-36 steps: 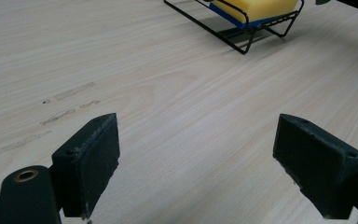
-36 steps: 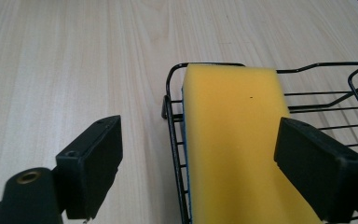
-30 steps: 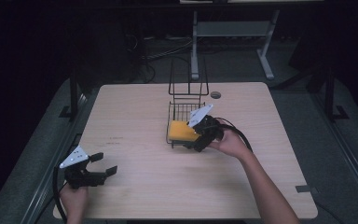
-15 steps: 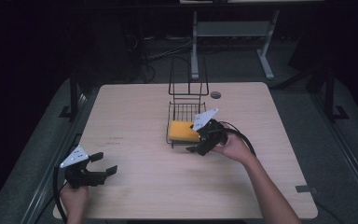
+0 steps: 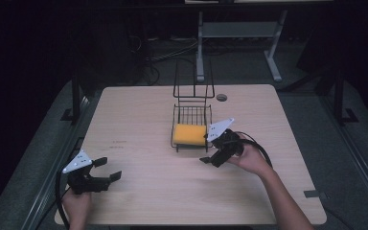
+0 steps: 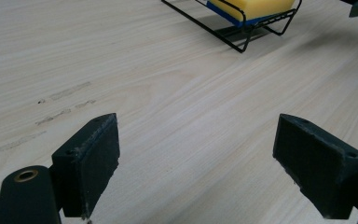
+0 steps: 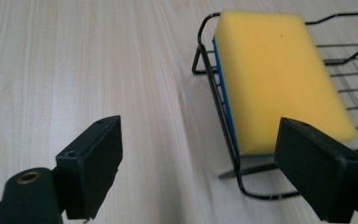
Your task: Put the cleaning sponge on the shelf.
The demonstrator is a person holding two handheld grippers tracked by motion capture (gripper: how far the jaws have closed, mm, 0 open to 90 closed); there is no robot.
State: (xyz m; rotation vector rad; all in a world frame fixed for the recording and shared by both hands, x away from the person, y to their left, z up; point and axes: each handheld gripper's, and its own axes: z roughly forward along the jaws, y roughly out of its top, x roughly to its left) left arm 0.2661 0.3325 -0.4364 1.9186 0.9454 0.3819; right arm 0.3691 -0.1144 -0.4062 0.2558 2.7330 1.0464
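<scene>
A pale wooden table (image 5: 139, 115) with fine straight grain fills the middle of the high view, set in a dark room; a grey metal stand (image 5: 239, 33) and loose cables (image 5: 158, 57) lie on the floor at the top of the frame. A small round dark spot (image 5: 221, 97), perhaps a cable port, sits near the table's far edge.

There is one black wire rack (image 5: 192, 103), one sponge and two grippers. The rack is thin bent wire with a tall looped back. The sponge (image 5: 189, 134) is a rectangular yellow foam block with a blue underlayer, lying flat in the rack's front tray just above the frame's centre; in the right gripper view it (image 7: 275, 74) fills the upper right.

The right gripper (image 5: 214, 158) sits just right of the rack's front corner, jaws spread wide and holding nothing. The left gripper (image 5: 108, 168), at lower left, is likewise spread and empty over bare wood.
</scene>
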